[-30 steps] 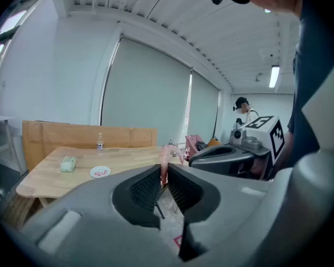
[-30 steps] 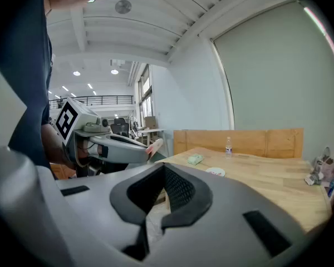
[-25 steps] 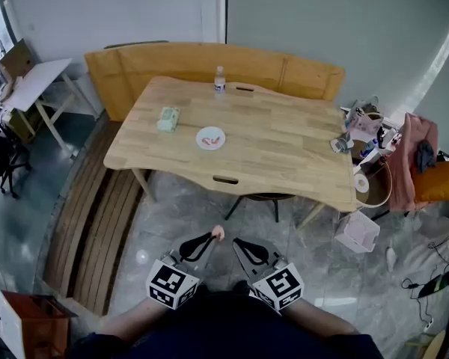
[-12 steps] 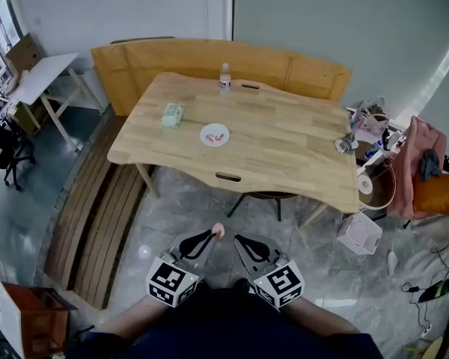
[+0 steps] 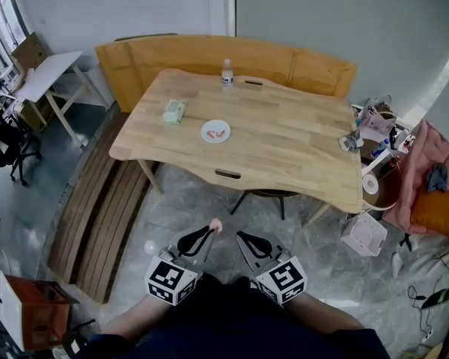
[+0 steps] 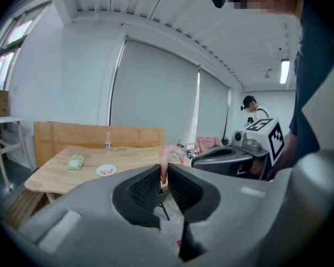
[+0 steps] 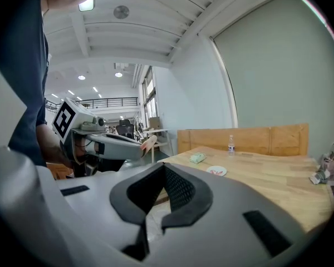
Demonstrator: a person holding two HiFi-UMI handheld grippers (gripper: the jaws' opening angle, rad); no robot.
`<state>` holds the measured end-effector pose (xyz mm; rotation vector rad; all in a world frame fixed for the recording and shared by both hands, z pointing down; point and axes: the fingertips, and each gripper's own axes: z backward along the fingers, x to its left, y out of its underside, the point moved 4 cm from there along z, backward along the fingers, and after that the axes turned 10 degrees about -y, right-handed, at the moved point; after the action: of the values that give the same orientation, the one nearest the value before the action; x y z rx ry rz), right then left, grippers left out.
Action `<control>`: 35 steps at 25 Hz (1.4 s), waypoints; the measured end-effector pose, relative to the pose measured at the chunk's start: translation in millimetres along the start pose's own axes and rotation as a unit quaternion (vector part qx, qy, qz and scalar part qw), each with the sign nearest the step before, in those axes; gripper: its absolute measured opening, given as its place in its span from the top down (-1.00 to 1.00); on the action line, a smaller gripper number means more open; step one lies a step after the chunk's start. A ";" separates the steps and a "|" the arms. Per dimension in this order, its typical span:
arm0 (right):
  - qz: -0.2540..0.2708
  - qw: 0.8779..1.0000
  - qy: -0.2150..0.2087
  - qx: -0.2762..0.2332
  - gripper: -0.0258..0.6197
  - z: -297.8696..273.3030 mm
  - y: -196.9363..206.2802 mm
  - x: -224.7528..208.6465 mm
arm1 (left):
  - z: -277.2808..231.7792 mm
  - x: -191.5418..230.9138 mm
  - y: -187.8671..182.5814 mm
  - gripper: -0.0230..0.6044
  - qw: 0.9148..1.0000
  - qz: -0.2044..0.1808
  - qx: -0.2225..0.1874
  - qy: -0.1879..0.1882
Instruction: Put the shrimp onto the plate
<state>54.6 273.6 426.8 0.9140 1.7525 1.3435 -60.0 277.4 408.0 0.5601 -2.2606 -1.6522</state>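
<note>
One shrimp [image 5: 216, 224] pinched in left hand-held gripper [image 5: 211, 230]; right hand-held gripper [image 5: 240, 236] closed; table [image 5: 284, 137] ahead.

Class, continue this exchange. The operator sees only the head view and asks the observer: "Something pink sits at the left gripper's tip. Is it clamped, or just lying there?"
Observer: Clamped. Seen along its own jaws, the left gripper pinches the shrimp at the tips.
Operator: Is the right gripper carrying anything?
Observer: No. The right gripper has its jaws together with nothing between them.
Operator: Anyone else around?
Observer: Yes, a person in a dark cap stands far off, beyond the table's right end.
</note>
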 end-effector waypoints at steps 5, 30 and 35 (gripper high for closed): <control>-0.001 1.000 -0.006 0.002 0.89 -4.5 2.4 -14.5 | -13.7 6.4 -3.4 0.79 1.000 0.001 -0.004 -0.009; -0.037 0.996 0.078 0.008 0.89 -156.8 -35.6 -152.6 | -170.6 175.8 -36.9 0.79 0.998 -0.032 0.002 0.062; -0.037 0.994 0.101 0.010 0.89 -182.4 -44.3 -169.4 | -192.2 207.5 -40.3 0.79 0.996 -0.037 0.003 0.078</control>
<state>-28.2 35.0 438.9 0.7375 1.9351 1.4140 -152.0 7.7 428.1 0.7542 -2.1572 -1.5776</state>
